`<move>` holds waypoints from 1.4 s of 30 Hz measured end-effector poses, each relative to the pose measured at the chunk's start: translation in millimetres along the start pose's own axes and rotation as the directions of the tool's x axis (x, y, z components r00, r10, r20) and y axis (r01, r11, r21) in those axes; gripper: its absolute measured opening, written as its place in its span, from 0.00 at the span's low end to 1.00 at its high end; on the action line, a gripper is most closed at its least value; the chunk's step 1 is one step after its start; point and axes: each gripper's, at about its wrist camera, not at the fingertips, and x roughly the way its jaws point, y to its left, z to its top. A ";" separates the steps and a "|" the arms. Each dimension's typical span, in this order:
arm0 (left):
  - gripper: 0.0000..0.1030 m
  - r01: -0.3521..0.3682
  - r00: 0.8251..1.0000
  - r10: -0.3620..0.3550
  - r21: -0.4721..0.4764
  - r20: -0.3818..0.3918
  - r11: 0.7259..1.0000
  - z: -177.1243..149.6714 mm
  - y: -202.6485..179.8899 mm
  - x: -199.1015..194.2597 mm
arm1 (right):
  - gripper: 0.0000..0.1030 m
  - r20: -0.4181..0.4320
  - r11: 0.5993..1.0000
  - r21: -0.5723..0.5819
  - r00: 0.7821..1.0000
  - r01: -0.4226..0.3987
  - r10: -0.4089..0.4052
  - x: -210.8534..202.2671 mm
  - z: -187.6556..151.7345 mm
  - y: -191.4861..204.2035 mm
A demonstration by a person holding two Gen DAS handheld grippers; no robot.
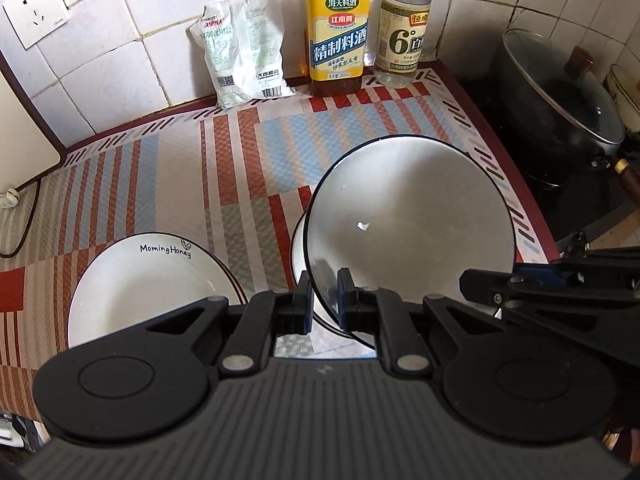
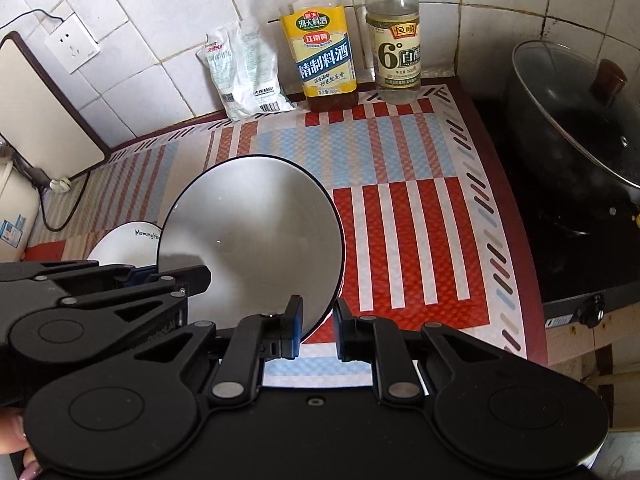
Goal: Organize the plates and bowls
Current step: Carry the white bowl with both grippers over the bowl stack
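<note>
My left gripper (image 1: 324,300) is shut on the near rim of a white bowl with a dark rim (image 1: 408,220) and holds it tilted over a second white bowl (image 1: 298,248) that peeks out beneath it. A white "Morning Honey" plate (image 1: 140,292) lies on the mat to the left, on top of another plate. In the right wrist view the same bowl (image 2: 256,236) fills the centre. My right gripper (image 2: 316,328) straddles its right rim, with a gap to the right finger. The left gripper shows at the left of that view (image 2: 104,292).
A striped red, blue and white mat (image 1: 248,160) covers the counter. A salt bag (image 1: 244,52), a cooking wine bottle (image 1: 336,36) and a vinegar bottle (image 1: 404,36) stand at the tiled back wall. A lidded black pot (image 2: 576,128) sits on the stove at right.
</note>
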 end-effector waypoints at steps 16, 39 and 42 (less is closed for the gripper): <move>0.09 -0.052 0.996 0.050 -0.033 -0.071 0.998 -3.3 2.9 34.2 | 0.19 -0.025 1.000 0.001 0.999 -0.019 0.019 36.5 -6.0 -5.5; 0.20 0.020 0.999 -0.023 -0.118 -0.031 0.993 -14.5 18.3 26.8 | 0.27 0.091 0.997 -0.056 0.994 -0.058 0.063 23.3 -23.4 -3.7; 0.20 0.028 1.000 -0.027 -0.146 0.008 0.989 -22.2 20.0 15.1 | 0.33 0.129 0.992 -0.091 0.987 -0.087 0.099 11.8 -31.3 -6.8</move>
